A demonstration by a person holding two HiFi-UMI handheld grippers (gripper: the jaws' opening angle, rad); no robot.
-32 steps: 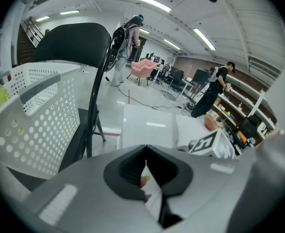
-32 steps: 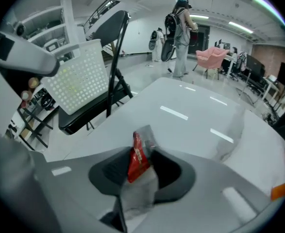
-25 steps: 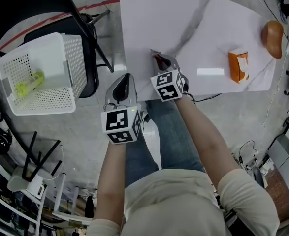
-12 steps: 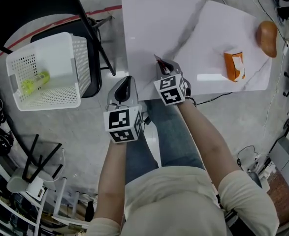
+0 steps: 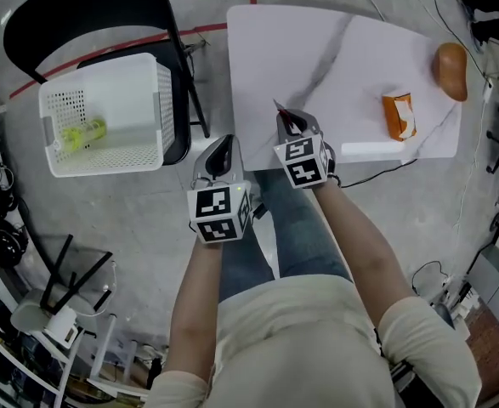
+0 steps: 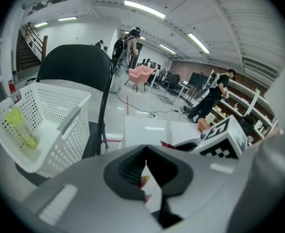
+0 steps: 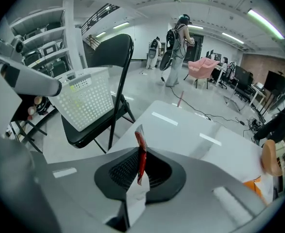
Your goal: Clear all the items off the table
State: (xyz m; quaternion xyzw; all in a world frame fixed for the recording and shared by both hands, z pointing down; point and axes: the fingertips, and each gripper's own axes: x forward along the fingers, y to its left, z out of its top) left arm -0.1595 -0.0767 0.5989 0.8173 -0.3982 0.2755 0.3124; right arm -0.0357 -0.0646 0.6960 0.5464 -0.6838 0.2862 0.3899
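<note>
My right gripper (image 5: 288, 120) hangs over the near left part of the white table (image 5: 351, 49), shut on a thin red sachet (image 5: 280, 111) that stands up from between the pads (image 7: 140, 147). Left of it and off the table's edge, my left gripper (image 5: 224, 142) is over the floor; its jaws (image 6: 145, 148) meet with nothing in them. An orange packet (image 5: 399, 116) lies on the table's right side. A brown oval item (image 5: 450, 70) lies at its far right corner. A white basket (image 5: 104, 117) on a black chair (image 5: 87, 24) holds a yellow-green bottle (image 5: 84, 133).
The chair with the basket (image 6: 40, 125) stands left of the table, a gap of floor between them. Cables trail on the floor right of the table. Shelves and headphones line the left edge. People stand far back in the room (image 7: 174, 52).
The head view has shifted, so table and basket sit more central. Both grippers stay close together at the table's near left edge, the right one still holding the red sachet.
</note>
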